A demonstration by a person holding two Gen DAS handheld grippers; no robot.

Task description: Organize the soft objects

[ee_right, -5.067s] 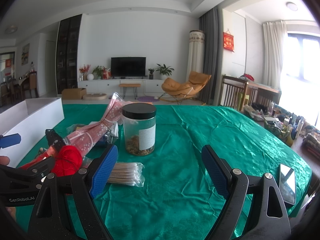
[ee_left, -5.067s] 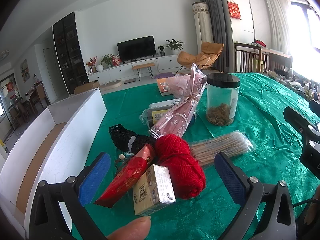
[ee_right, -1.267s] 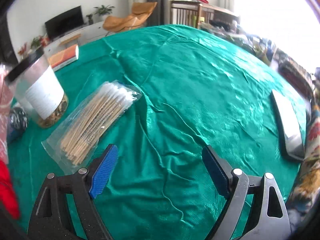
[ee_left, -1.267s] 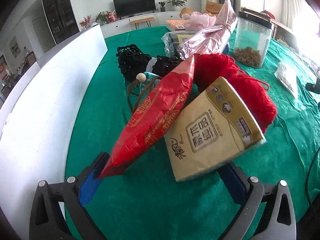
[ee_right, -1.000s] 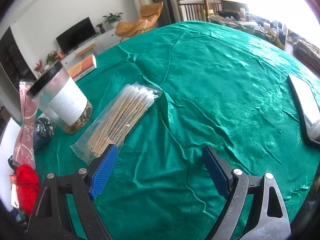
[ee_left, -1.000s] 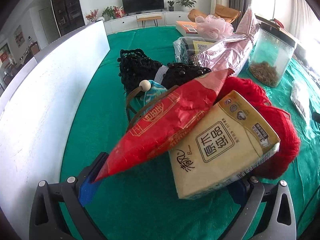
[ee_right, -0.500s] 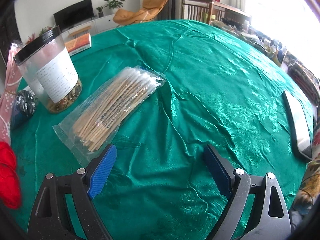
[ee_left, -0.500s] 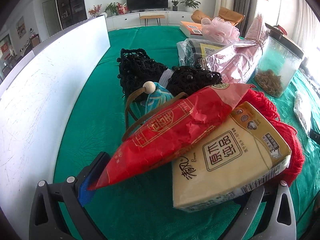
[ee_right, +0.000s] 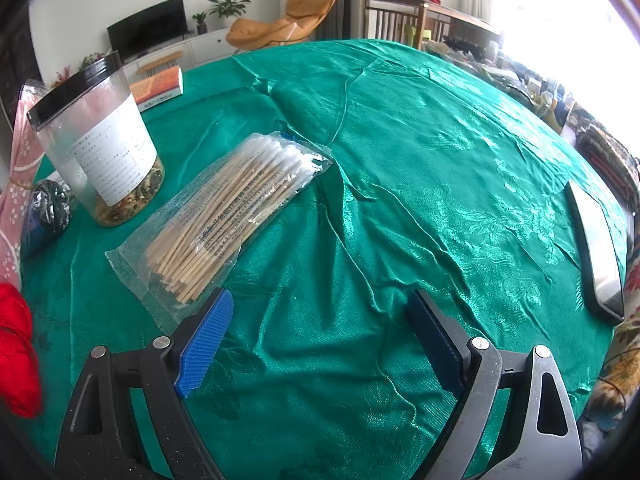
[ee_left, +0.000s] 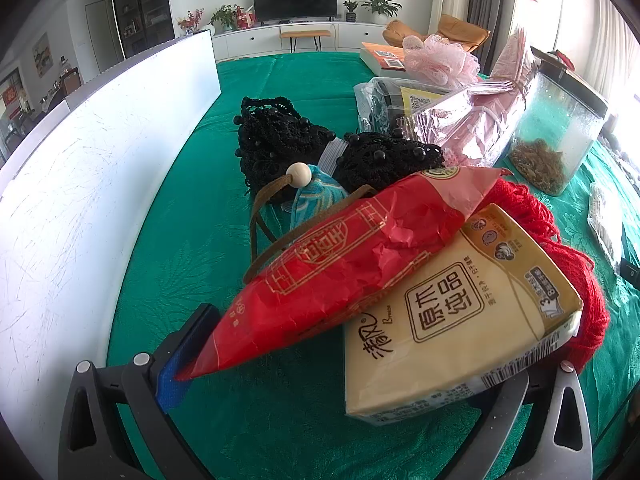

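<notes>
- The left gripper (ee_left: pixel 324 376), its fingers spread wide, brackets the near ends of the red packet (ee_left: pixel 352 264) and tissue pack (ee_left: pixel 460 320).
- Both look light, squashy and crinkly-slick; grip the tissue pack mid-body.
- Further right, the right gripper (ee_right: pixel 320 340) hangs open over bare cloth.

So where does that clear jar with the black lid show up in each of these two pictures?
Left wrist view: the jar stands at the right edge, behind the pink wrapped bundle.
Right wrist view: the jar stands upper left, beside the cotton swab packet.
Shared landmark: the red yarn, at the right here, far left there.
</notes>
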